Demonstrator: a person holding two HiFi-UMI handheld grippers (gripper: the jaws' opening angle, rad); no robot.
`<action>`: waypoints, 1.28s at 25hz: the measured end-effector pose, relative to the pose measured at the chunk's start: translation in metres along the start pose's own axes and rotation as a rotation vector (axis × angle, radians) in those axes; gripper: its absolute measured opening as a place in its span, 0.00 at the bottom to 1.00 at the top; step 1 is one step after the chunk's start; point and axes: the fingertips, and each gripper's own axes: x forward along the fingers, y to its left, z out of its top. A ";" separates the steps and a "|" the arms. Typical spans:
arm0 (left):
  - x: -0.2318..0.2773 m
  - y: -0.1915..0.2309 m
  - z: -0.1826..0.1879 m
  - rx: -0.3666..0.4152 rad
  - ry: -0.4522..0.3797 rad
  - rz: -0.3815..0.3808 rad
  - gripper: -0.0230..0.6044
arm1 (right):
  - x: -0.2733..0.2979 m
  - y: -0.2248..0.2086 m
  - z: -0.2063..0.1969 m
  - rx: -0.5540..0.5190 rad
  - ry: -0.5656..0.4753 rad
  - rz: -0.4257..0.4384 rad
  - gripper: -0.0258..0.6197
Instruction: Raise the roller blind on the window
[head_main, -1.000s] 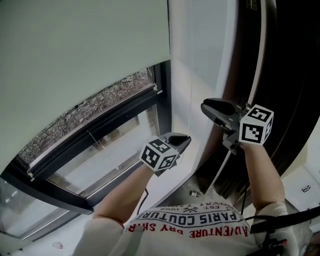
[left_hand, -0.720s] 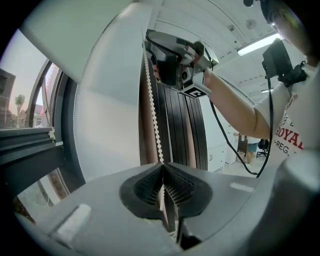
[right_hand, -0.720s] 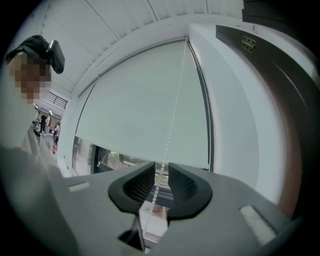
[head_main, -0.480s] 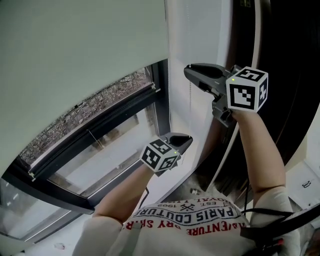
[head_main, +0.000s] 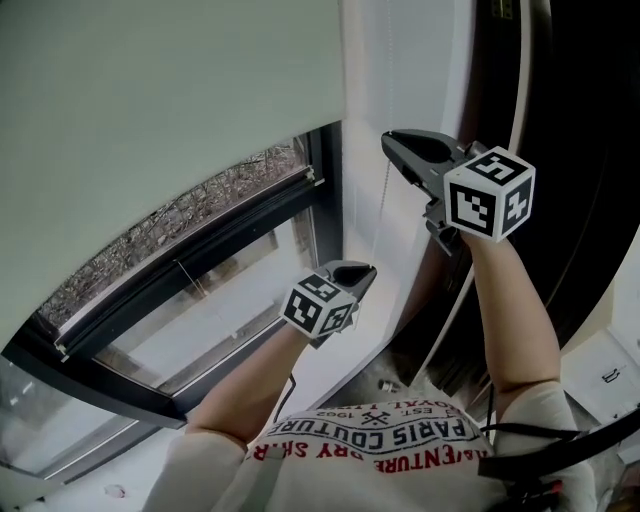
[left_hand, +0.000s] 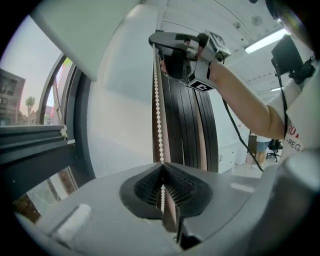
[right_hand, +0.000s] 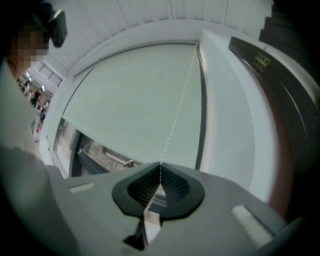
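Both grippers now clamp the white beaded pull chain (left_hand: 159, 110). The left gripper (left_hand: 162, 172) is pinched shut on it low down. The right gripper (head_main: 397, 142) has climbed since 1 second ago to a higher spot on the chain, and its jaws have just been closing, with the beads caught between them. The pale green fabric roller blind (head_main: 170, 120), left of the chain, covers most of the dark-framed window (head_main: 200, 255). With this new upper hold, the next pull looks ready.
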 end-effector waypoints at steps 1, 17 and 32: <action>0.002 0.003 -0.001 0.015 0.004 0.016 0.05 | 0.002 0.001 -0.002 -0.022 0.003 -0.011 0.05; 0.038 -0.021 -0.124 0.036 0.232 -0.028 0.05 | -0.014 0.029 -0.118 0.213 0.146 0.101 0.05; 0.041 -0.069 -0.281 -0.050 0.500 -0.136 0.05 | -0.043 0.091 -0.263 0.355 0.348 0.157 0.05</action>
